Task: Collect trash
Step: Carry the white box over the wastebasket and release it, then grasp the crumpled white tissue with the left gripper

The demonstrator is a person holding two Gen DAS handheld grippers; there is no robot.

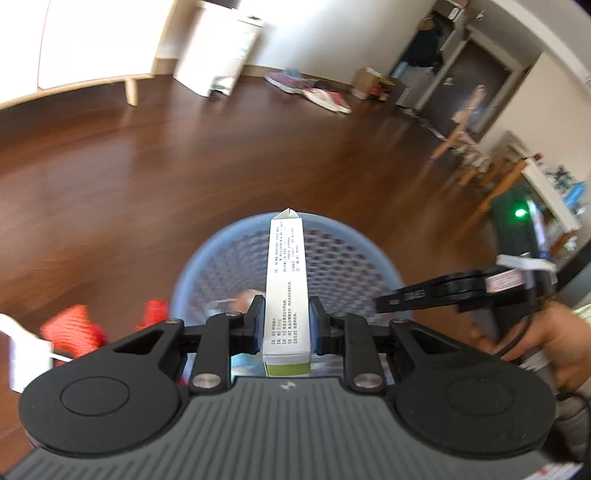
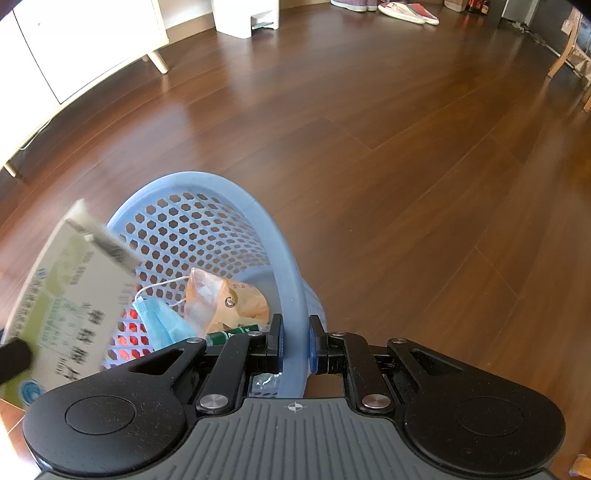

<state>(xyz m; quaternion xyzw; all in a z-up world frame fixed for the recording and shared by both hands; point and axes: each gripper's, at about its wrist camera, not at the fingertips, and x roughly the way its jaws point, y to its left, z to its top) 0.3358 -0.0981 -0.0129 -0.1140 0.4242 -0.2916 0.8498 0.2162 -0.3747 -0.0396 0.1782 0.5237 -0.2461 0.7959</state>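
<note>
Standing on the wooden floor (image 2: 369, 129), the blue basket (image 2: 207, 192) has its near rim pinched by the right tongs (image 2: 295, 343). Directly above its mouth, the left tongs (image 1: 286, 325) clamp a long white box (image 1: 286, 280), its long axis pointing forward along the fingers. Letting go should drop it among the mask (image 2: 162, 321) and wrapper (image 2: 229, 299).

Bare floor (image 2: 369, 147) all around the basket (image 2: 207, 192)

Dark brown wooden floor (image 2: 388, 155), with a blue basket (image 2: 280, 258) standing on it. Far back on same floor: shoes (image 2: 406, 11), white box (image 2: 245, 16), cabinet leg (image 2: 159, 61).
</note>
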